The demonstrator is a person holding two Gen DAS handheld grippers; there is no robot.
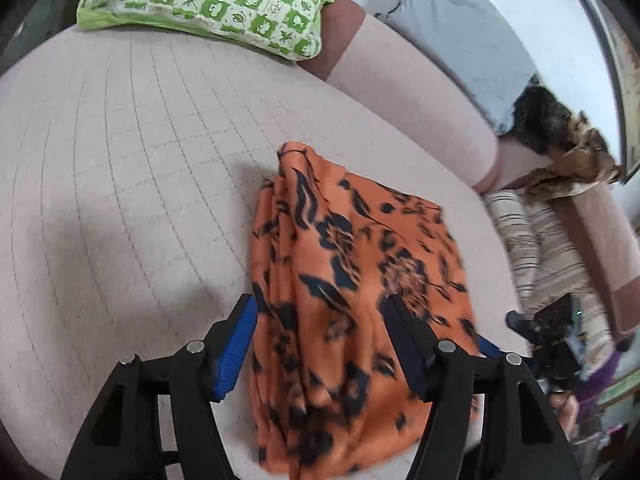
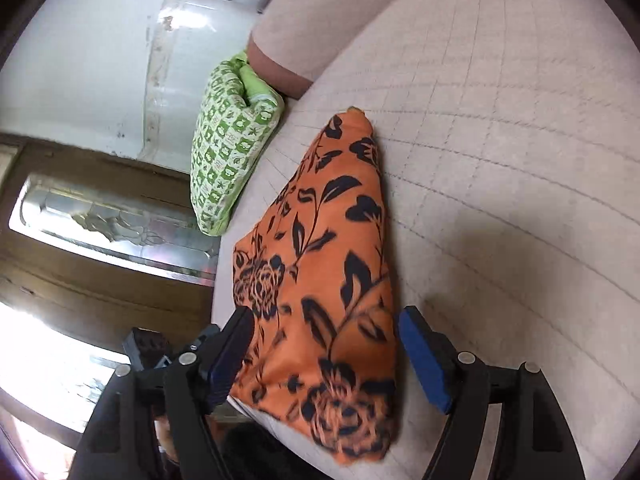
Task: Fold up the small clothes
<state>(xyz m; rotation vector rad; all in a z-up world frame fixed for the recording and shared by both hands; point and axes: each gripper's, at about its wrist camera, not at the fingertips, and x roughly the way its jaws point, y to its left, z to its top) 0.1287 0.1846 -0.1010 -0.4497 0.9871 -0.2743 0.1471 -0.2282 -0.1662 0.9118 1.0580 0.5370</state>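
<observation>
Your left gripper (image 1: 320, 344) has its two blue-padded fingers (image 1: 236, 348) standing apart, with the orange cloth (image 1: 352, 280) lying between them; neither pad clearly presses on the fabric. Your right gripper (image 2: 326, 360) is the same: its fingers (image 2: 424, 360) are spread, one on each side of the cloth's near end, and a gap shows between the right-hand pad and the cloth's edge, while the left-hand pad sits just beside or against the fabric, and which of the two is hard to tell.

The cloth itself is one piece, orange with a dark blue flower-and-leaf print, gathered into a loose folded bundle. It lies on the pale quilted cushion (image 1: 120, 160) of a sofa, close to the cushion's front edge, with its far end narrowing to a bunched tip.

Further out, one green-and-white patterned pillow (image 1: 208, 0) rests at the end of the seat, against the brown-trimmed sofa arm (image 1: 340, 36). From the left wrist view, one grey cushion (image 1: 460, 32) leans along the backrest, with a dark, fuzzy heap (image 1: 540, 120) and crumpled brown material (image 1: 576, 164) beyond it, and striped fabric (image 1: 532, 236) lying lower down past the seat's edge. From the right wrist view, a wooden door with a patterned glass pane (image 2: 112, 224) stands beyond the pillow.

No container shows in either view.
</observation>
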